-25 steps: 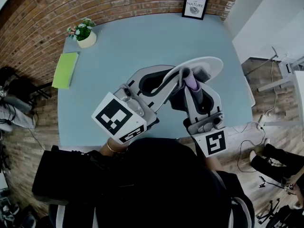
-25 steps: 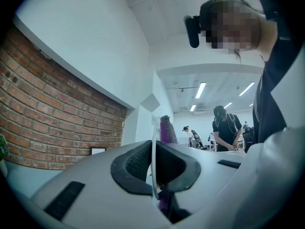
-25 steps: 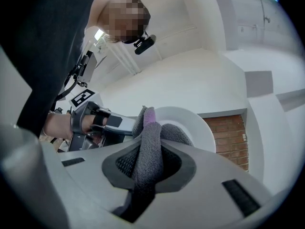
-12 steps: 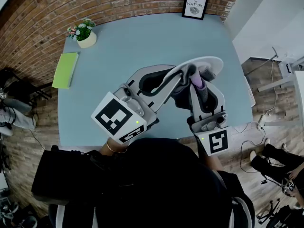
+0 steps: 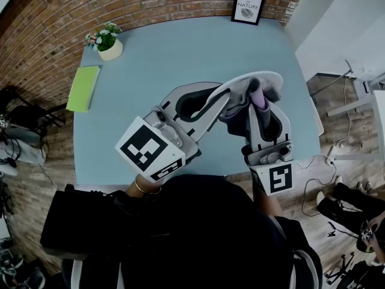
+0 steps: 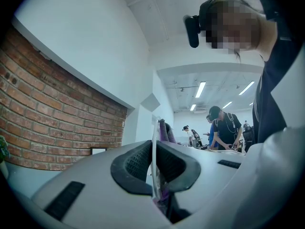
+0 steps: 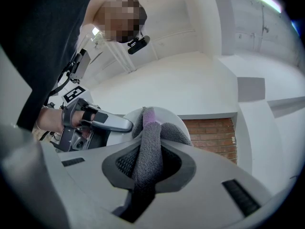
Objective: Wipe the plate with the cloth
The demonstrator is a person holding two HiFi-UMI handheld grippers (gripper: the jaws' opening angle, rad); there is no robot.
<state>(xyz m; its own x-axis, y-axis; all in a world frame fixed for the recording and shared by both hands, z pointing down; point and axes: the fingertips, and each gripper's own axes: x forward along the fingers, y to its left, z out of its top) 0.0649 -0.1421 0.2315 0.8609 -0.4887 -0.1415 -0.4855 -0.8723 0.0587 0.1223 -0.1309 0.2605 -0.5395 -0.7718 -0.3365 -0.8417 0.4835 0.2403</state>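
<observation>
Two hand-held grippers angled upward, left [image 5: 221, 101] clamping plate [image 5: 269, 80], right [image 5: 255, 110] clamping cloth [image 7: 148, 144]

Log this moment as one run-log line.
step: wipe plate | left gripper: shut on plate, rim clamped, plate held up on edge | right gripper: shut on cloth, cloth at plate face

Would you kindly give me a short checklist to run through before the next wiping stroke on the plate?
1. Left gripper shut on the plate rim: ok.
2. Right gripper shut on the cloth: ok.
3. Cloth lying against the plate's face: ok, by the head view.
4. Plate held on edge, off the table: ok.
5. Plate's face wiped clean: cannot tell.
6. Flowerpot and green folder far from both grippers: ok.
</observation>
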